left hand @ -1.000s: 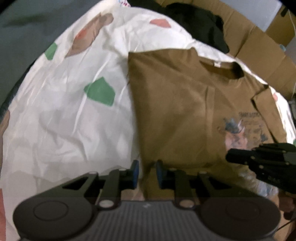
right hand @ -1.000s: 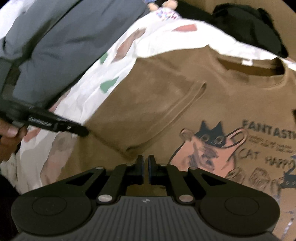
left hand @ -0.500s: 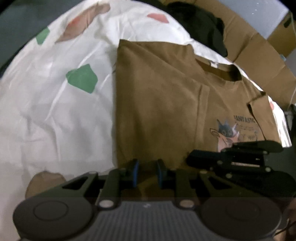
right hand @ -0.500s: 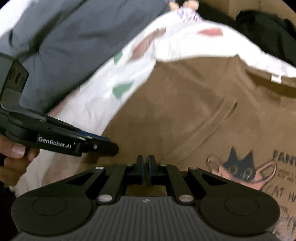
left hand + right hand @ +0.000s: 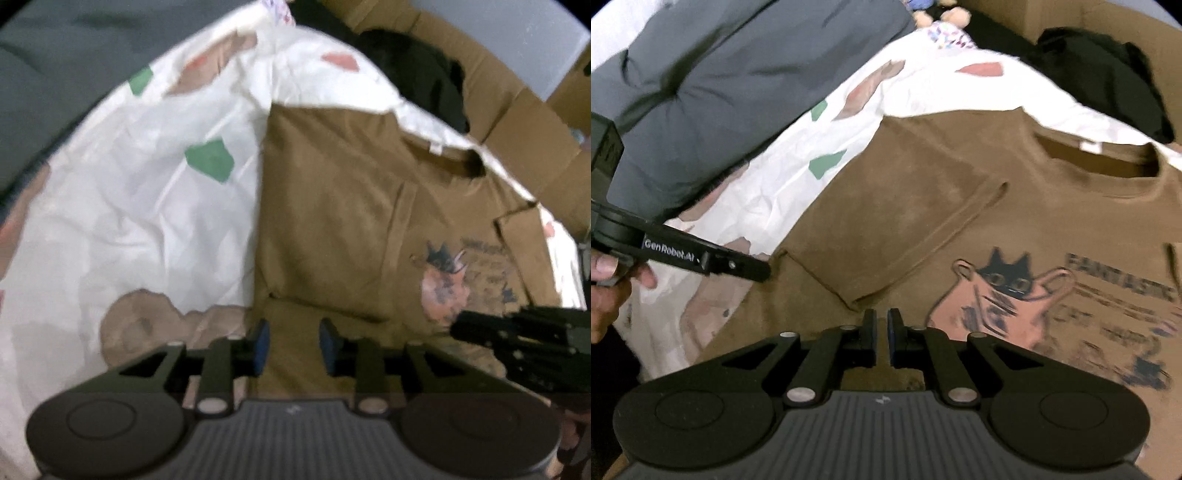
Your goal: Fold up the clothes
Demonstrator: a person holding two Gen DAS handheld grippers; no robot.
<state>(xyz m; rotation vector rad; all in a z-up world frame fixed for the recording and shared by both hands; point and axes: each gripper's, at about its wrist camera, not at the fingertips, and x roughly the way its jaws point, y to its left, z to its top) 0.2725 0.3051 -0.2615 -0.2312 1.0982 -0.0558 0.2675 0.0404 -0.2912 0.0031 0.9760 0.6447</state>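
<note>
A brown T-shirt [image 5: 332, 206] with a cat print [image 5: 1008, 288] lies flat on a white patterned sheet [image 5: 129, 206], its left sleeve folded in over the chest. My left gripper [image 5: 293, 341] is open over the shirt's lower left hem, with nothing between its blue pads. It also shows in the right wrist view [image 5: 738, 264] at the shirt's left edge. My right gripper [image 5: 882, 325] has its jaws nearly closed, with only a thin gap, just below the folded sleeve's cuff; it holds nothing that I can see. It appears in the left wrist view [image 5: 480, 328] too.
A dark grey cushion [image 5: 701, 74] lies at the far left. A black garment [image 5: 1108, 74] sits beyond the collar, with cardboard boxes [image 5: 517, 122] behind it. A small doll [image 5: 938, 14] lies at the sheet's far end.
My left gripper's jaws have opened wider and it has drawn back from the shirt's lower left edge. My right gripper has shifted slightly over the shirt, its jaws unchanged.
</note>
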